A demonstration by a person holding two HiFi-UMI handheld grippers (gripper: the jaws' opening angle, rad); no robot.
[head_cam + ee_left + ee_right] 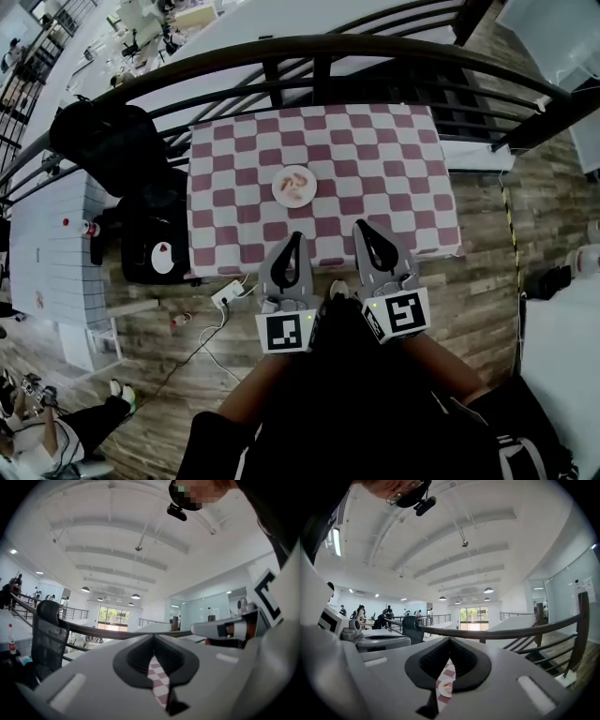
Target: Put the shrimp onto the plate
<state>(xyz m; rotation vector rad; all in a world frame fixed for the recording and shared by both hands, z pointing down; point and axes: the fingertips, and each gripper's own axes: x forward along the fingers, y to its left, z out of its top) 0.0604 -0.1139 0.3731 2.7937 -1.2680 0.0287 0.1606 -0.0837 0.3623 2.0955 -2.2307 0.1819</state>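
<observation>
A small white plate (294, 186) sits mid-table on a red-and-white checkered cloth (375, 159). Pink shrimp (296, 182) lie on it. Both grippers are held close to my body, short of the table's near edge, pointing toward the table. My left gripper (296, 236) is shut with nothing in it. My right gripper (362, 226) is shut and empty too. In the left gripper view, the left gripper (153, 639) shows only a sliver of cloth (158, 679) through its closed jaws. In the right gripper view, the plate (446, 687) shows below the right gripper (450, 641).
A dark curved railing (309, 52) arcs behind the table. A black chair with bags (141, 202) stands at the table's left. A white power strip (228, 295) and cable lie on the wooden floor. A white table (52, 244) stands further left.
</observation>
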